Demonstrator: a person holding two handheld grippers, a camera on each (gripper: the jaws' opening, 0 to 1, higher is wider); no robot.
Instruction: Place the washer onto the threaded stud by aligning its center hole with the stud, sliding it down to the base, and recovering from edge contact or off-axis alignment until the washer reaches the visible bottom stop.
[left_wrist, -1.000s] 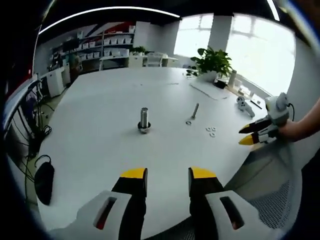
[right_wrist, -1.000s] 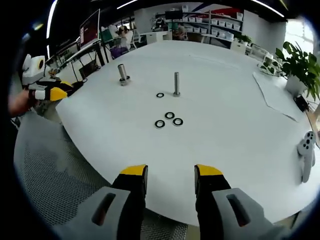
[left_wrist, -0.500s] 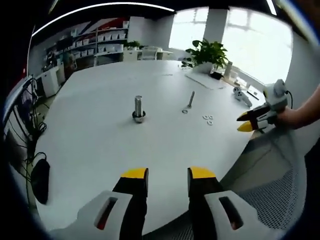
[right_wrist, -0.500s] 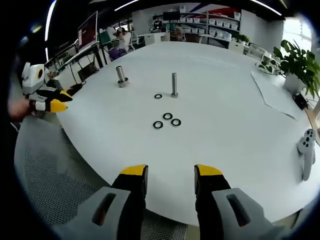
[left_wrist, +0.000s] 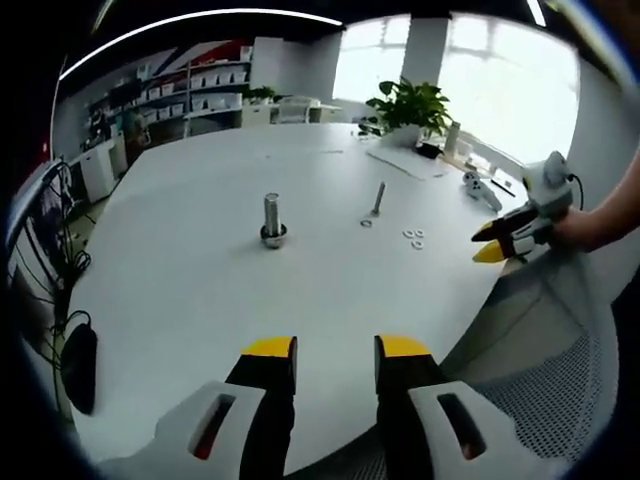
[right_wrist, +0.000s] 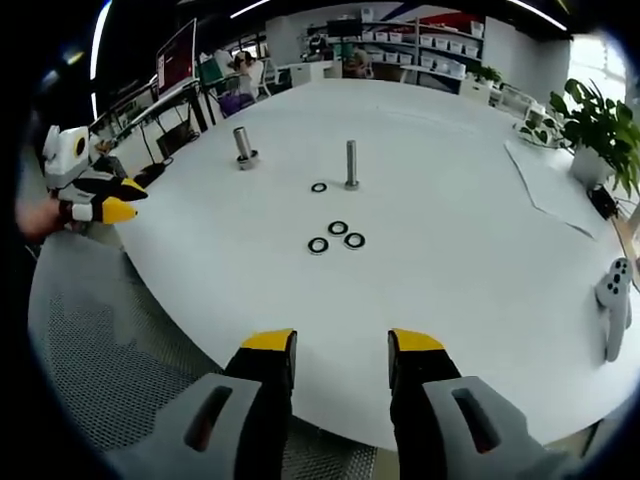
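Two upright metal studs stand on the white table: a thick one on a round base (left_wrist: 271, 220) (right_wrist: 242, 147) and a thin one (left_wrist: 377, 198) (right_wrist: 351, 165). One washer (right_wrist: 319, 187) (left_wrist: 366, 223) lies flat beside the thin stud. Three more washers (right_wrist: 338, 236) (left_wrist: 412, 237) lie in a loose cluster nearer the right gripper. My left gripper (left_wrist: 335, 350) (right_wrist: 100, 200) hovers at the table's edge, open and empty. My right gripper (right_wrist: 341, 345) (left_wrist: 495, 240) hangs at another part of the edge, also open with nothing between its fingers. Both are well short of the washers.
A white hand controller (right_wrist: 612, 305) (left_wrist: 480, 190) lies near the table's rim. A sheet of paper (right_wrist: 545, 190) and a potted plant (right_wrist: 600, 130) (left_wrist: 410, 105) sit at the far side. A grey mesh chair (right_wrist: 110, 340) (left_wrist: 560, 400) is below the edge. A black object (left_wrist: 78, 365) hangs off the table's left rim.
Both views have shifted slightly with the hands. Nothing on the table has moved, and both grippers stay open and empty.
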